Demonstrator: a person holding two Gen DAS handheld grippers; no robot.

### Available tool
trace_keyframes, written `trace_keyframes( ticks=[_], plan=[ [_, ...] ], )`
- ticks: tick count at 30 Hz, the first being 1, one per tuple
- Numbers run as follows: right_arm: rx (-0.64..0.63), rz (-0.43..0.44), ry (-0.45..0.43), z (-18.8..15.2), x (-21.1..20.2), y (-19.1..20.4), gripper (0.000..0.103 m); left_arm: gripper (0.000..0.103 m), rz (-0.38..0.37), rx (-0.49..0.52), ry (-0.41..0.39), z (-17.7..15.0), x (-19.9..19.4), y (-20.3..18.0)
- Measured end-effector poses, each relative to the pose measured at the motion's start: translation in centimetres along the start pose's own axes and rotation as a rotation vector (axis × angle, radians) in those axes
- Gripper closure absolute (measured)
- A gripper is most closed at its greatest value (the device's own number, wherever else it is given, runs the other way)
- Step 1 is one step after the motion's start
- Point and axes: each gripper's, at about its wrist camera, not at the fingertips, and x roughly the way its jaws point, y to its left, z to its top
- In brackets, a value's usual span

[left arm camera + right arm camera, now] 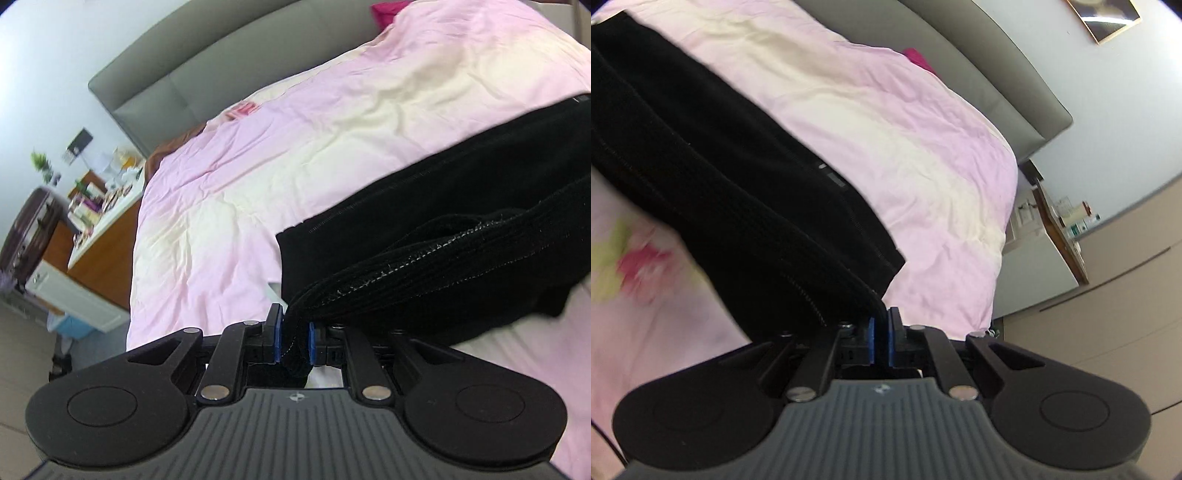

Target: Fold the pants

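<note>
Pants (461, 206) pinched by both tongs, left (294, 341), right (881, 341); only right view shows floral print (635, 258).

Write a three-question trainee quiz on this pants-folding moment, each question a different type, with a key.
1. True or false: the left gripper is open and empty.
2. Multiple choice: the black pants lie on A) a wooden floor, B) a pink and cream bedcover, C) a grey sofa.
3. Fill in: the right gripper is shut on the ____.

Key: 1 false, it grips the ribbed black edge; 2 B; 3 pants.
</note>
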Motion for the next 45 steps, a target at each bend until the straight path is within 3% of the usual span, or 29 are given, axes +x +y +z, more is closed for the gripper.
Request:
trace_keyframes(
  ticks=[3,9,13,17,20,23,25,28,32,36,39,41,42,43,44,45],
  plan=[
    [0.023,-0.02,0.034,3.7,3.6,-0.7,0.103,0.088,0.012,-0.03,0.058,3.7,3.9,0.3],
    [0.018,-0.017,0.125,9.3,15.1,-1.1,0.103,0.088,0.042,-0.027,0.174,9.1,13.5,-0.9],
    [0.011,-0.014,0.152,11.2,20.6,-0.4,0.103,0.088,0.06,-0.009,0.239,9.7,18.0,-2.4],
    [0.002,-0.002,0.186,12.5,25.3,0.3,0.103,0.088,0.061,-0.005,0.27,9.4,19.7,-3.1],
    [-0.035,0.011,0.199,12.3,26.0,0.7,0.103,0.088,0.053,0.034,0.237,9.0,18.0,-3.1],
    [-0.015,-0.009,0.141,12.6,24.2,-0.2,0.103,0.088,0.066,-0.04,0.152,9.2,15.3,-2.1],
    [0.033,-0.008,0.107,13.3,23.4,-1.6,0.103,0.088,0.056,-0.051,0.144,9.8,15.4,-1.7],
    [0.09,0.022,0.126,15.0,25.5,-2.7,0.103,0.088,0.043,-0.091,0.19,11.2,18.2,-1.6],
    [0.048,0.016,0.177,16.3,29.5,-0.3,0.103,0.088,0.056,-0.087,0.21,11.6,22.4,-2.6],
    [0.048,-0.003,0.203,16.3,32.0,1.4,0.103,0.088,0.052,-0.144,0.225,11.3,24.6,-2.4],
    [0.057,-0.009,0.223,16.4,33.4,2.4,0.103,0.087,0.077,-0.097,0.218,11.2,25.4,-3.6],
    [0.054,-0.017,0.236,16.5,34.0,2.9,0.101,0.081,0.1,-0.06,0.215,11.2,25.3,-4.3],
    [0.057,-0.02,0.239,16.5,34.1,3.1,0.1,0.07,0.113,-0.043,0.208,11.1,25.1,-4.5],
    [0.062,-0.022,0.239,16.6,34.1,3.0,0.092,0.052,0.117,-0.04,0.198,11.1,24.8,-4.3],
    [0.082,-0.026,0.238,16.6,33.9,2.5,0.086,0.04,0.112,-0.057,0.184,11.0,24.3,-4.0],
    [0.106,-0.032,0.234,16.5,33.6,1.9,0.07,0.027,0.097,-0.087,0.158,11.0,23.6,-3.4]
  ],
)
